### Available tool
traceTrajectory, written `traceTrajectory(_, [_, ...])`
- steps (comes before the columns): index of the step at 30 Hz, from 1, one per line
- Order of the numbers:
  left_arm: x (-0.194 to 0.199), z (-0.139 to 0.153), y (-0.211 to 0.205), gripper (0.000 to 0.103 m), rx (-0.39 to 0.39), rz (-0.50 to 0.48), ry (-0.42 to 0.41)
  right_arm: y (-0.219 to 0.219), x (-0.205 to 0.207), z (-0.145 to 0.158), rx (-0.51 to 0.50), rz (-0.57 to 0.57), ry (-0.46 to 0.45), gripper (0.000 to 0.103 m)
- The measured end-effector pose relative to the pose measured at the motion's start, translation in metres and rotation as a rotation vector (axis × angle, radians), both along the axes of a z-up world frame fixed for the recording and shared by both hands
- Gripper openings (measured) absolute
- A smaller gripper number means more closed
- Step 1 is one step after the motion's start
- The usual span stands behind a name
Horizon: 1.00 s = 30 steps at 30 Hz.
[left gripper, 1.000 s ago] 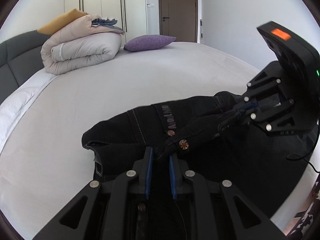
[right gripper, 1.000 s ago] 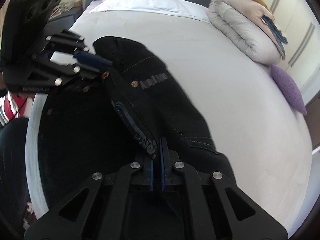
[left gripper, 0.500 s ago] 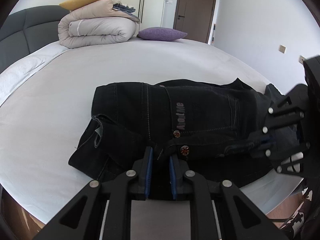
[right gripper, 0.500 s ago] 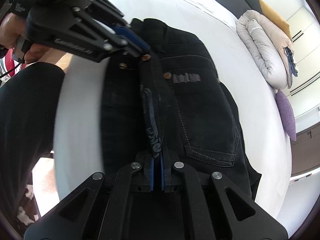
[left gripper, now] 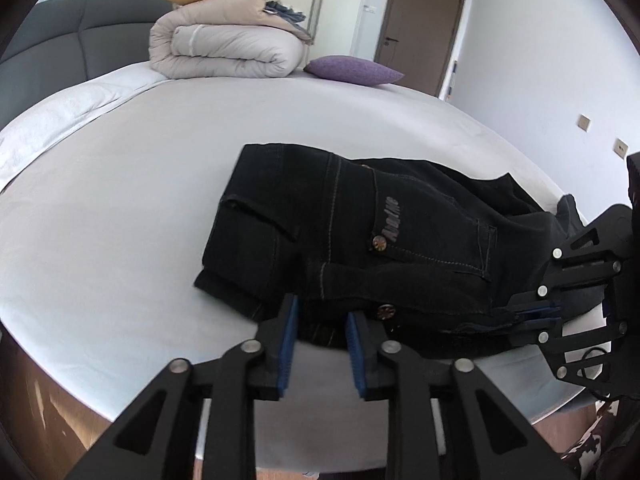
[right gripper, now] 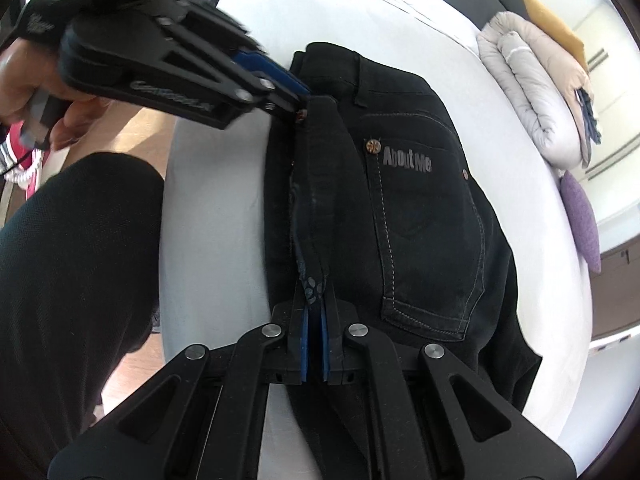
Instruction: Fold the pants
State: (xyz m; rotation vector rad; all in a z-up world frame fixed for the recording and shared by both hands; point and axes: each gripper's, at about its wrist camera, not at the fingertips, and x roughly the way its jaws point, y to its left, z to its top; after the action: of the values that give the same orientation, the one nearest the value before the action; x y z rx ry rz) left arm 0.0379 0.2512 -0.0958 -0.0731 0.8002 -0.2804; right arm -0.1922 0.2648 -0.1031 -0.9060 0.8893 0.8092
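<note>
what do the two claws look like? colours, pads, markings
Both are matte black skeletal linkages with round silver pivot pins and ribbed blue pads. The left claw carries pale lettering on its side bar, unreadable here. The right claw looks the same; a thin black cable trails below its body.

Bare sheet on bed (left gripper: 132,184) left of and beyond black pants (left gripper: 360,240): open passage. Rolled duvet (left gripper: 228,52) and purple pillow (left gripper: 354,70) block far end. Person's leg (right gripper: 76,264) crowds near edge.
</note>
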Motion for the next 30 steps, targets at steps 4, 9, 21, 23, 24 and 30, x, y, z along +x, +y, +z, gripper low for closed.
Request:
traceTrajectory(4, [-0.018,0.023,0.002,0.049,0.013,0.035,-0.063,0.002,-0.006,-0.005,-0.004,-0.021,-0.015,0.004])
traceTrajectory(9, [-0.013,0.052,-0.015,0.069,0.026,0.031,-0.143,-0.022,-0.025,-0.009,0.0,-0.042,-0.032,0.004])
traceTrajectory(21, [0.037,0.002,-0.039,0.055,0.086,0.031,0.082,-0.04,-0.055,-0.01,0.02,-0.062,-0.037,0.004])
traceTrajectory(23, [0.04,-0.002,-0.042,0.055,0.156,0.027,0.092,-0.039,-0.052,-0.015,0.034,-0.076,-0.04,0.005])
traceTrajectory(24, [0.041,-0.005,-0.046,0.055,0.193,0.015,0.111,-0.041,-0.051,-0.017,0.052,-0.089,-0.036,0.005])
traceTrajectory(30, [0.034,0.019,-0.06,0.054,0.221,0.032,0.077,-0.09,-0.042,0.0,0.307,-0.242,0.103,0.023])
